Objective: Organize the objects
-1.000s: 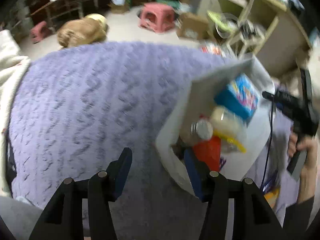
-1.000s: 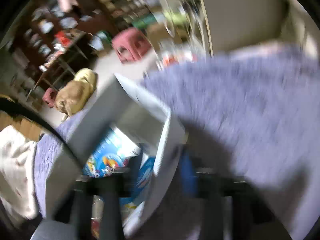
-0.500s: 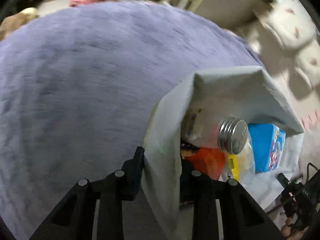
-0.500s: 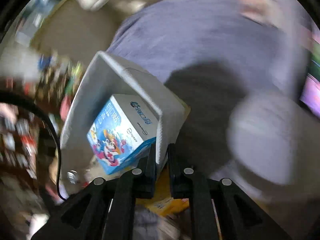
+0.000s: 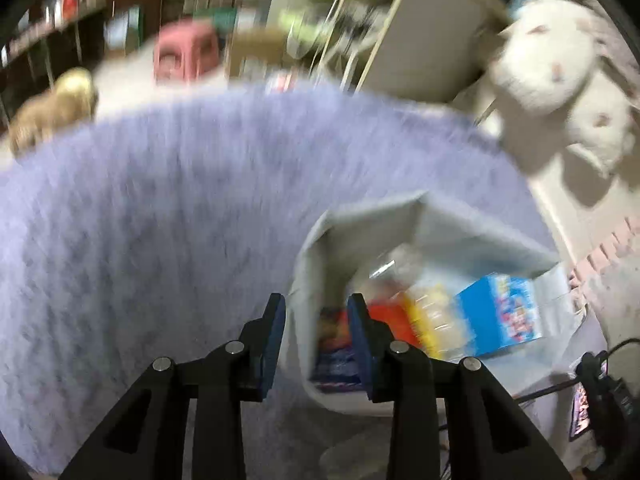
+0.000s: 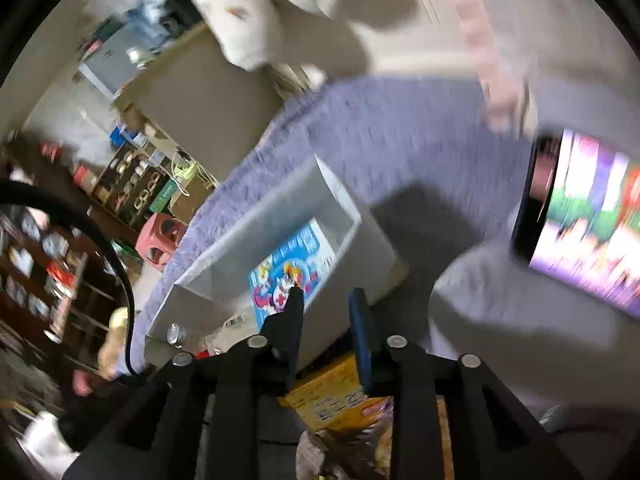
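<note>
You straddle the bin, one gripper per wall.

Both grippers, left gripper and right gripper, jaws just opening, pads off the bin; it rests on the blanket, box inside.

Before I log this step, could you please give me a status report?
Left gripper, right gripper: jaws just opening, bin wall between, not clamped. Bin on purple blanket, blue box inside. Nothing blocking.

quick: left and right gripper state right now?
Left hand-held gripper: open, jaws have just been opening; grey bin wall between them, not pinched.
Right hand-held gripper: open, jaws just been opening; bin wall between them, unpinched.
</note>
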`<state>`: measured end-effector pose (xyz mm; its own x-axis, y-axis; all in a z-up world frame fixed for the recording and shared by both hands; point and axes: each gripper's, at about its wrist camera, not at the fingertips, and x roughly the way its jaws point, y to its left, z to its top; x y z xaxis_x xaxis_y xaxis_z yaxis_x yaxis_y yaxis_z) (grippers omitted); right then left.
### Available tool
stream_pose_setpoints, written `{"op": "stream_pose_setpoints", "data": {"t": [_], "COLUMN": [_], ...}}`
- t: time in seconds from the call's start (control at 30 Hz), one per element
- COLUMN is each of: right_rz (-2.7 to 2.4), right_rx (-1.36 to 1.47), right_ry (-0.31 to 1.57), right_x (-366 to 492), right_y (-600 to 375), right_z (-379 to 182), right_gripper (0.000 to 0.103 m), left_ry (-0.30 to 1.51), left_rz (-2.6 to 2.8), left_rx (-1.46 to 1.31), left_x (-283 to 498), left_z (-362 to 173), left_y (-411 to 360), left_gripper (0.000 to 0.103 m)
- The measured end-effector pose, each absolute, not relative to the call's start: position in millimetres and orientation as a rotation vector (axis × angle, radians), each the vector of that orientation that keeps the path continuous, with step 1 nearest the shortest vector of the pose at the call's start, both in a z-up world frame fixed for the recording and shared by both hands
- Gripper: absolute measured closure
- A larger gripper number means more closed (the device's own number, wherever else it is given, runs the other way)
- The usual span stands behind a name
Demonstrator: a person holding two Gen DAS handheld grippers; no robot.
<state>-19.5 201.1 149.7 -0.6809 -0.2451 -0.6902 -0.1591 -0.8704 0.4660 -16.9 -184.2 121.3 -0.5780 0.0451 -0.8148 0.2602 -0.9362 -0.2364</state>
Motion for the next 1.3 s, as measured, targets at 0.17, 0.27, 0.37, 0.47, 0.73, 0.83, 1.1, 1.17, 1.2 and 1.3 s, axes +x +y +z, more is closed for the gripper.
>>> {"op": "stream_pose_setpoints", "data": {"t": [0.17, 0.27, 0.37, 0.47, 0.73, 0.83, 1.1, 1.17, 1.2, 1.3], "right_rz": [-2.597, -2.467, -2.420, -2.379, -2.250, -2.238, -2.215, -2.206, -2.198, -2.194], "right_rx": [1.175, 1.337, 1.423, 1.520, 1.686, 1.720, 1.749, 1.749, 1.747, 1.743], "right_ry": [-0.598, -0.324, -0.254, -0.277, -0.226, -0.133, -0.054, 0.050, 0.100, 0.140], "right_x": [-9, -8, -6, -10, -29, -30, -33, -31, -30, -31], "right_y": [181, 160, 160, 169, 142, 129, 116, 103, 97, 91], "right_z": [165, 156, 141, 118, 77, 68, 60, 57, 55, 51], "right_gripper": [0.047, 0.047, 0.047, 0.048, 0.048, 0.047, 0.032, 0.020, 0.017, 0.012], "left_ry": [0.353, 0.281, 0.244, 0.262, 0.293, 0.331, 0.289, 0.229, 0.206, 0.210], "left_rz": [-2.970, -3.077, -3.102, -3.067, -2.965, -2.971, -3.079, -3.080, -3.071, -3.046], "left_rx": [1.226, 1.262, 1.263, 1.237, 1.399, 1.409, 1.190, 1.121, 1.086, 1.033], "left_x": [-9, -7, 3, 3, -18, -20, -8, -4, -2, -3], "left_z": [158, 157, 152, 147, 118, 112, 126, 129, 130, 131], "left_y": [-119, -89, -79, -72, -65, -64, -55, -51, -50, -54], "left_gripper": [0.064, 0.064, 0.064, 0.064, 0.064, 0.064, 0.064, 0.064, 0.065, 0.065]}}
